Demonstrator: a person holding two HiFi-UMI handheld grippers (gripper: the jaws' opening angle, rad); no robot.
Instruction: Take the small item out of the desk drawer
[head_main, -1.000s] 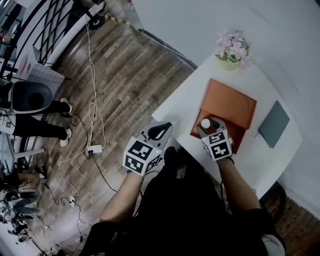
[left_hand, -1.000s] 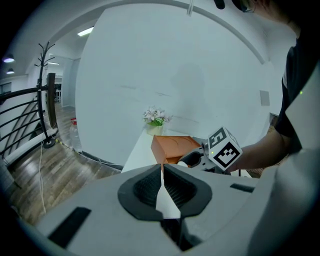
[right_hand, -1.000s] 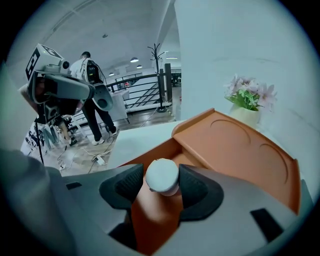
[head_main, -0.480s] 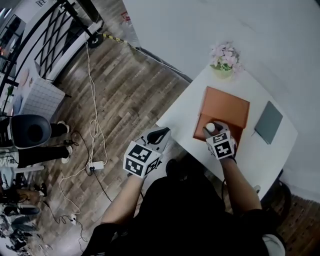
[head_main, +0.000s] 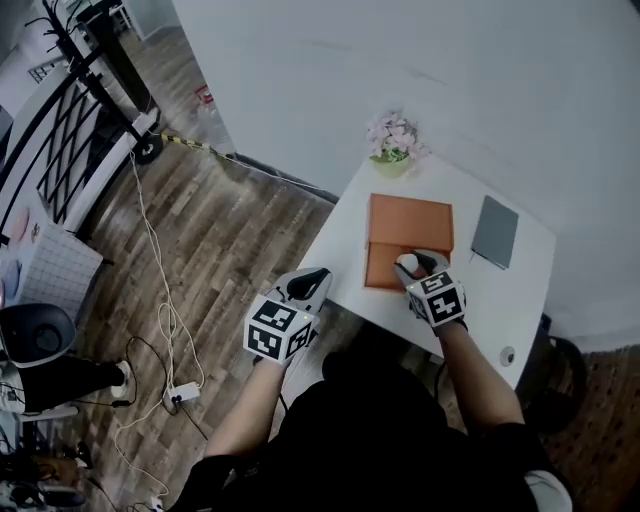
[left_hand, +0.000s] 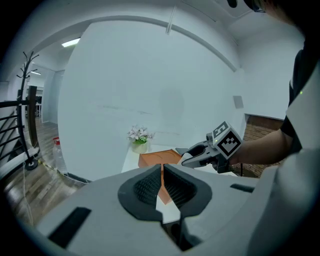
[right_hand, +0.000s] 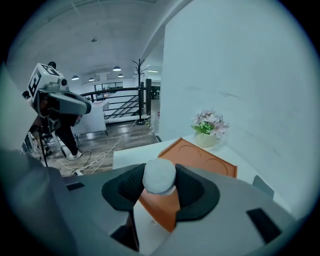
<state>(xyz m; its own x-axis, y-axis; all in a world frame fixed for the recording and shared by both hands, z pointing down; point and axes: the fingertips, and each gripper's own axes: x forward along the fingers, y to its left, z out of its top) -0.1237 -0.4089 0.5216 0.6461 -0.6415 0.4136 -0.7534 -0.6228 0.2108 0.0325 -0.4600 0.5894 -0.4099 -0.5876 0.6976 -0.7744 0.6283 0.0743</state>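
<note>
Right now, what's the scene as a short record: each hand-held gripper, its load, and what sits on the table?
left hand-held gripper: shut, empty, beside the table, over the floor
right hand-held gripper: jaws have just been closing, shut on the white ball
ball position: over the orange tray's near edge
table: white; bears the tray, a flower pot and a grey notebook

Right gripper (head_main: 411, 263) higher, fingers (right_hand: 194, 194) just closed tighter onto white ball (right_hand: 159, 175).
</note>
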